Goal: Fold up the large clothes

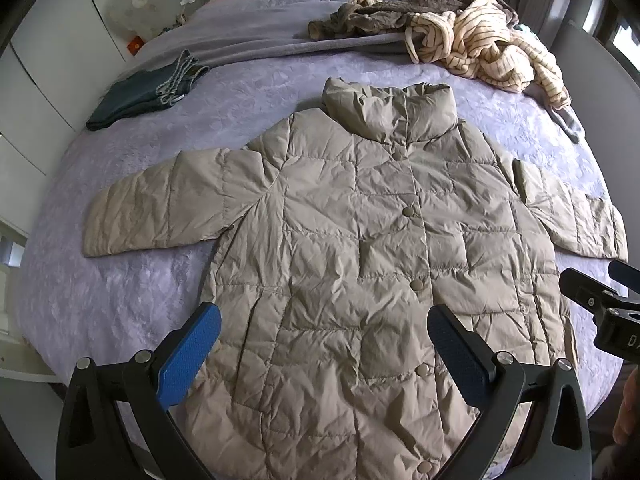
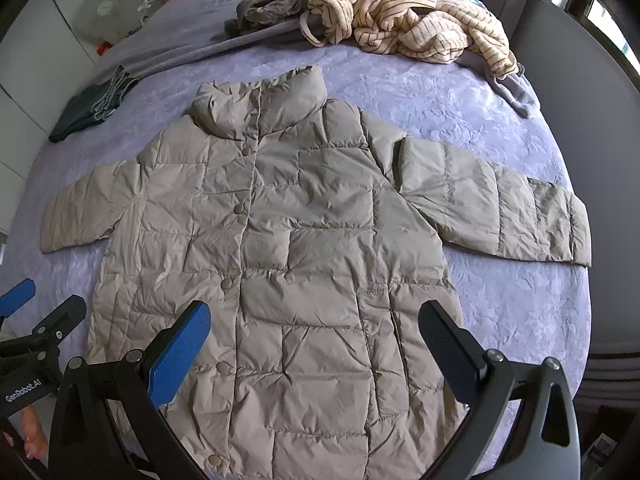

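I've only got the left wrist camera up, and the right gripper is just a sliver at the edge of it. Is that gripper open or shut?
Observer: Open. The right wrist view shows the right gripper with its fingers spread wide above the lower part of the jacket, holding nothing.
Operator: And the sleeve on that side, is it laid out properly?
Observer: The sleeve lies stretched out flat on the bedspread, with a dark crease where it meets the shoulder.
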`<state>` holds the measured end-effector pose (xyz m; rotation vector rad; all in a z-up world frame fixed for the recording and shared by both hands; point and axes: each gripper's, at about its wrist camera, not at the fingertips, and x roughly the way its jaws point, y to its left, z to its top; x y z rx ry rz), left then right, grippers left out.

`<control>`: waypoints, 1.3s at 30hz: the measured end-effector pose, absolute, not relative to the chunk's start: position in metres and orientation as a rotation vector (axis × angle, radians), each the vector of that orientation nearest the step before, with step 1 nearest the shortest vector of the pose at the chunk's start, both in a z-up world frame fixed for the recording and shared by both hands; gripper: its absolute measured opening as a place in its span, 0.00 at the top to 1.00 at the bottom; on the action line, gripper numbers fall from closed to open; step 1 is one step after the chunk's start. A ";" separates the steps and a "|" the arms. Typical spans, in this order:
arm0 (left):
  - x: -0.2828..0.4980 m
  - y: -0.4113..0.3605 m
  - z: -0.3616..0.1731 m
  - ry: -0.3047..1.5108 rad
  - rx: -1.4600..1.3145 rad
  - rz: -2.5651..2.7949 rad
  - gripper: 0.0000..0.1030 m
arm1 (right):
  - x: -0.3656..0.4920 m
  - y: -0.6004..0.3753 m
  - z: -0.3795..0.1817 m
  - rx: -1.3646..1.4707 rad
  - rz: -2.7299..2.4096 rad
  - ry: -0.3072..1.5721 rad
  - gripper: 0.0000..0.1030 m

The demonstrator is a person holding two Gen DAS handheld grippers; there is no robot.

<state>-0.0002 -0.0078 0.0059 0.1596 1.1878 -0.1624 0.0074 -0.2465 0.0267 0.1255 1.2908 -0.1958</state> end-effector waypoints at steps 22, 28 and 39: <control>0.004 -0.015 0.002 1.192 0.162 -0.161 0.00 | 0.006 -0.246 0.033 0.128 -0.190 1.284 0.00; 0.005 -0.014 0.002 1.193 0.162 -0.162 0.00 | 0.006 -0.246 0.033 0.128 -0.191 1.283 0.00; 0.005 -0.014 0.003 1.192 0.162 -0.162 0.00 | 0.005 -0.244 0.038 0.123 -0.190 1.275 0.00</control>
